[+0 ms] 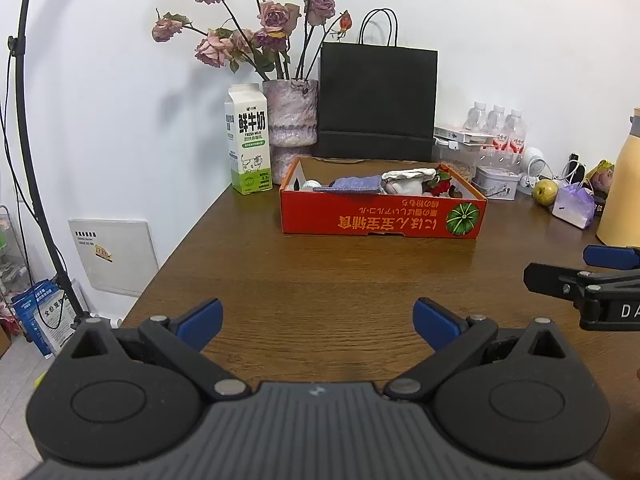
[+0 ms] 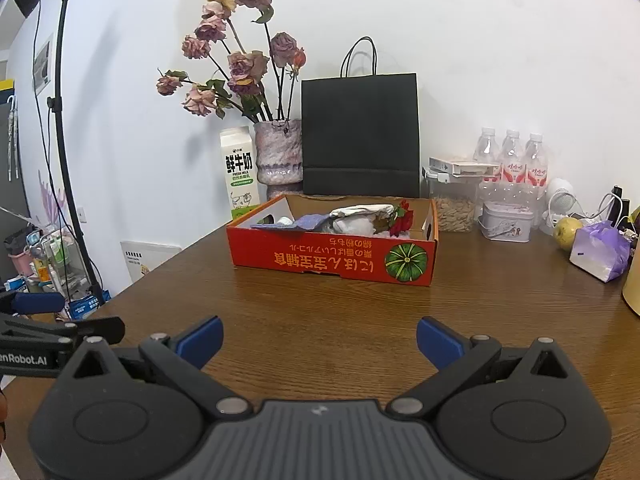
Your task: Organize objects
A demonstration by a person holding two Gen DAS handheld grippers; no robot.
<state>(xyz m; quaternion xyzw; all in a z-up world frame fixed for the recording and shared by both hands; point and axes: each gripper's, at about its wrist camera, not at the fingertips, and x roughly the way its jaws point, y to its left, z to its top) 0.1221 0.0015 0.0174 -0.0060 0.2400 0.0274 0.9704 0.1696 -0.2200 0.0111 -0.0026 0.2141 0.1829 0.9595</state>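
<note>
A shallow red cardboard box [image 1: 380, 220] [image 2: 332, 258] with a pumpkin print sits on the brown wooden table [image 1: 320, 280] [image 2: 340, 312], well ahead of both grippers. Inside lie a purple cloth [image 1: 356, 185] [image 2: 308, 222], a white bundle [image 1: 408, 180] [image 2: 360, 216] and a red flower-like item [image 1: 440, 184] [image 2: 402, 220]. My left gripper [image 1: 318, 320] is open over bare table with nothing between its blue pads. My right gripper [image 2: 319, 340] is open too and holds nothing. Each gripper shows at the edge of the other's view.
Behind the box stand a milk carton [image 1: 248, 140] [image 2: 238, 172], a vase of dried roses [image 1: 290, 116] [image 2: 278, 156] and a black paper bag [image 1: 376, 100] [image 2: 360, 136]. Water bottles [image 2: 512, 156], a jar, a tin [image 2: 506, 222], an apple [image 1: 545, 191] and a purple bag [image 2: 600, 250] crowd the right. The table's left edge drops off.
</note>
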